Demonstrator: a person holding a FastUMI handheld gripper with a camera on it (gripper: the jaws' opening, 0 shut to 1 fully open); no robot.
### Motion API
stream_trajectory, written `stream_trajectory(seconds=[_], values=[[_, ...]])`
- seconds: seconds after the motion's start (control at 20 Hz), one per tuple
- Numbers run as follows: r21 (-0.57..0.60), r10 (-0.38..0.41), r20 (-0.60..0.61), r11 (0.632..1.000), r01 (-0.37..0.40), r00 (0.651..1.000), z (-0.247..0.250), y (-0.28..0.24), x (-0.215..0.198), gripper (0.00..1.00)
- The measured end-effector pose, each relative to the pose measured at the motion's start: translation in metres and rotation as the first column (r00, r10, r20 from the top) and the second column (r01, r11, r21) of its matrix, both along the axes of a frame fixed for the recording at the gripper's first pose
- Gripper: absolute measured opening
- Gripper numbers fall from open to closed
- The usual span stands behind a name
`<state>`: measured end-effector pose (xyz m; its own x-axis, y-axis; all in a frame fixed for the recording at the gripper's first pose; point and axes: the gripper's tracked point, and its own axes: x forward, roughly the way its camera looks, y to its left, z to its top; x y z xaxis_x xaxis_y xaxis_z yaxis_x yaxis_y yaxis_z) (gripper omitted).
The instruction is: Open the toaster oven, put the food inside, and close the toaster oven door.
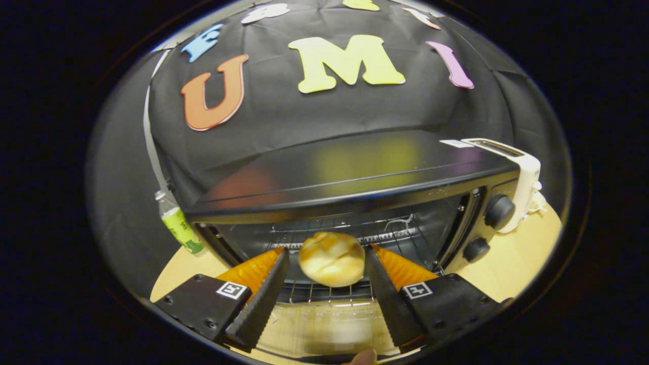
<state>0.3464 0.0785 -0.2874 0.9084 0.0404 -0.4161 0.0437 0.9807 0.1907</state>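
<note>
Toaster oven (355, 187) stands open on the desk (512, 263); its bun (332, 264) sits at the rack's (329, 293) front edge, between my gripper's (327, 253) spread fingers, untouched as far as I see.

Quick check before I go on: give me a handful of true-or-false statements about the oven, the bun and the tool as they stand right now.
1. The toaster oven door is open. True: the wire rack inside is in plain sight.
2. The tool is shut on the bun. False: its fingers stand apart, with a gap to the bun on each side.
3. The bun lies on the wire rack inside the oven. True.
4. A green-labelled bottle stands on top of the oven. False: it stands beside the oven, on the side away from the knobs.
5. A white toaster stands past the oven's knob end. True.
</note>
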Motion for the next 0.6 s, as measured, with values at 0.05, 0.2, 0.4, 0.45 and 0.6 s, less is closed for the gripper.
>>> stream_trajectory(seconds=[0.05,0.2,0.4,0.45,0.6], values=[[-0.007,0.011,0.021,1.000,-0.011,1.000,0.008,0.002,-0.009,0.94],[-0.017,0.037,0.038,0.999,-0.036,0.999,0.019,0.004,-0.036,0.98],[-0.009,0.080,0.036,0.997,-0.080,0.996,0.023,0.005,-0.080,0.99],[-0.005,0.092,0.028,0.996,-0.092,0.995,0.021,0.006,-0.094,0.99],[-0.020,0.118,-0.008,0.993,-0.118,0.993,0.002,0.004,-0.136,0.98]])
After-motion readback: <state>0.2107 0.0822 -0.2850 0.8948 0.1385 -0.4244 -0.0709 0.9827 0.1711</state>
